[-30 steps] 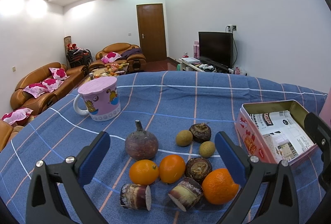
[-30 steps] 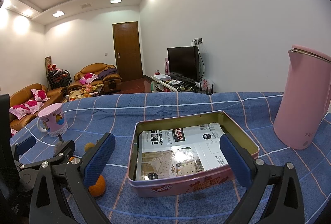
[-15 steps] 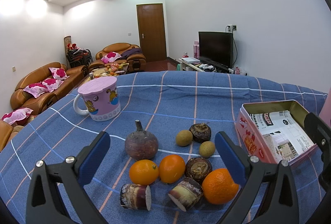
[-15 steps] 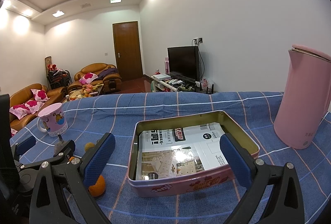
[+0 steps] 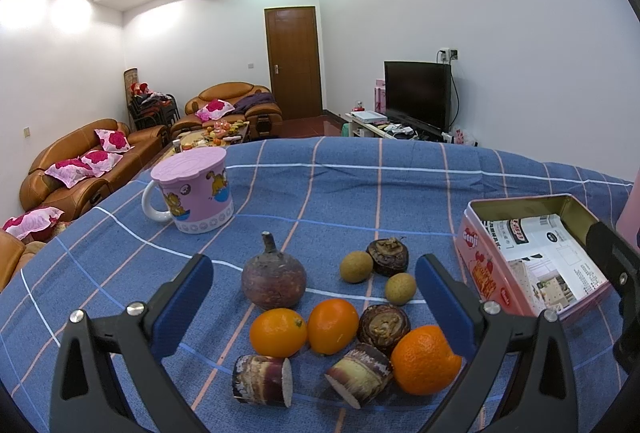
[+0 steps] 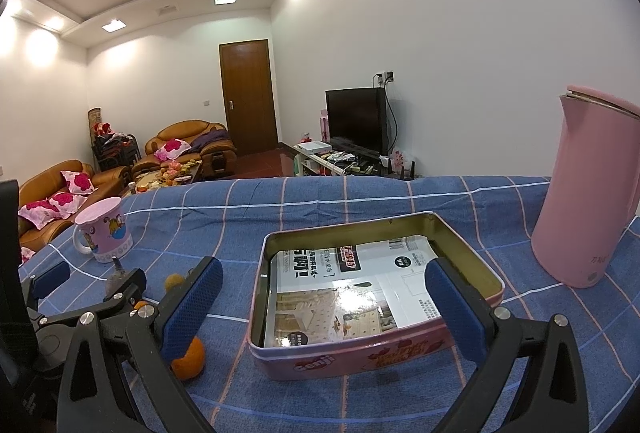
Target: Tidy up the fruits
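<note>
Left gripper [image 5: 312,307] spread wide, empty, over fruit cluster [image 5: 332,317] near the blue tablecloth's [image 5: 340,193] front edge. Right gripper [image 6: 324,303] equally wide, empty, above pink tin [image 6: 376,351]. Mug [image 5: 192,193] farther left; pink kettle [image 6: 588,193] toward right edge.

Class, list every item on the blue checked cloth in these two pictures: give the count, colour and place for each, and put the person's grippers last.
Oranges: three, orange, front of the pile.
Water chestnuts: two, dark brown, among the pile.
Longans: two, tan, behind the oranges.
Sugarcane pieces: two, purple, nearest edge.
Round stemmed bulb: one, purple-brown, pile's left.
Mug: one, pink, lidded, far left.
Tin: one, pink, paper-lined, no fruit, right of the pile.
Kettle: one, pink, far right.
Left gripper: open, over the pile.
Right gripper: open, over the tin.
</note>
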`<state>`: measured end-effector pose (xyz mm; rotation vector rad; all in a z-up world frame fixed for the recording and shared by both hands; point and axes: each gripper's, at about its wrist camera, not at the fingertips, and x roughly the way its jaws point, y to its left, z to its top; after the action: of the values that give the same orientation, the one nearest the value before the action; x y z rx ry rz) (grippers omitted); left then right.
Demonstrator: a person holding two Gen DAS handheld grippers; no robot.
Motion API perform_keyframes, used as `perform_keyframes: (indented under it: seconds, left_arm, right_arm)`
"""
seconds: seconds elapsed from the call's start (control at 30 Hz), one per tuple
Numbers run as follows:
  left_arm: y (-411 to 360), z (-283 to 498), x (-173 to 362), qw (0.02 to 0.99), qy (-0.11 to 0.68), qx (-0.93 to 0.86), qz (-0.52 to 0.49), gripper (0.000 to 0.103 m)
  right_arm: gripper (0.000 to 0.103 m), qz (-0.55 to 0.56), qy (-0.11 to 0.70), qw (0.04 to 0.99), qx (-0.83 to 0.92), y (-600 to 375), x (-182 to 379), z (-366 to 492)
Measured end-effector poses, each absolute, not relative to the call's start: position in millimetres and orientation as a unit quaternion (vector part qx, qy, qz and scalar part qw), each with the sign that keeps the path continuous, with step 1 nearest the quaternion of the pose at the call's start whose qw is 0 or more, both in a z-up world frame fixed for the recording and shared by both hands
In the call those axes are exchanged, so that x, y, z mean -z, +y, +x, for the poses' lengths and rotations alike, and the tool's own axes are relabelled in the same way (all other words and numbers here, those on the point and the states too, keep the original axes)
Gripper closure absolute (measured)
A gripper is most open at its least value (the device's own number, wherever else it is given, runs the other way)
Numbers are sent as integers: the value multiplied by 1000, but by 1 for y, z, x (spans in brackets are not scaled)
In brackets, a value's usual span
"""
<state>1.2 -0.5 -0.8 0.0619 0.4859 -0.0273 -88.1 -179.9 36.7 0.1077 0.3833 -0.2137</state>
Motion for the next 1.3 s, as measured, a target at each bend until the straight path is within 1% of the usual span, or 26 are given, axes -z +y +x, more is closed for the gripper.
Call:
perform_keyframes:
  seconds: [0.33,0.53,0.6,0.67,0.7,0.77,0.83,0.87,1.03,1.1,1.17,1.3]
  left_arm:
    - [1,2,3,968,248,16,22,0]
    - [21,0,7,962,271,9,15,0]
    - [35,-4,10,960,281,-8,11,0]
    - [52,-10,11,958,287,-9,-1,0]
    - [60,-14,12,957,290,-9,-3,0]
    - [70,-19,14,955,297,-12,3,2]
    - [77,-24,18,950,310,-1,19,3]
    - [78,-27,20,948,317,7,27,5]
    - [82,-39,25,941,331,38,56,7]
    - [82,-39,26,938,338,45,62,10]
    - [82,-35,27,934,347,56,62,15]
    - [79,-31,29,930,358,62,60,16]
  right_arm:
    - [1,40,190,977,90,-171,-37,-88]
    - [1,41,202,977,62,-169,-35,-84]
    - [5,41,208,976,43,-166,-34,-83]
    - [17,39,223,974,17,-161,-32,-79]
    - [21,39,235,971,-1,-157,-29,-76]
    - [34,40,260,964,-39,-150,-23,-69]
    - [40,38,285,955,-74,-140,-17,-64]
    - [41,37,297,949,-94,-134,-12,-62]
    - [41,33,337,932,-129,-118,1,-52]
    - [41,45,352,924,-140,-118,5,-46]
    - [41,58,372,915,-146,-117,12,-38]
    - [43,88,403,898,-156,-117,23,-21]
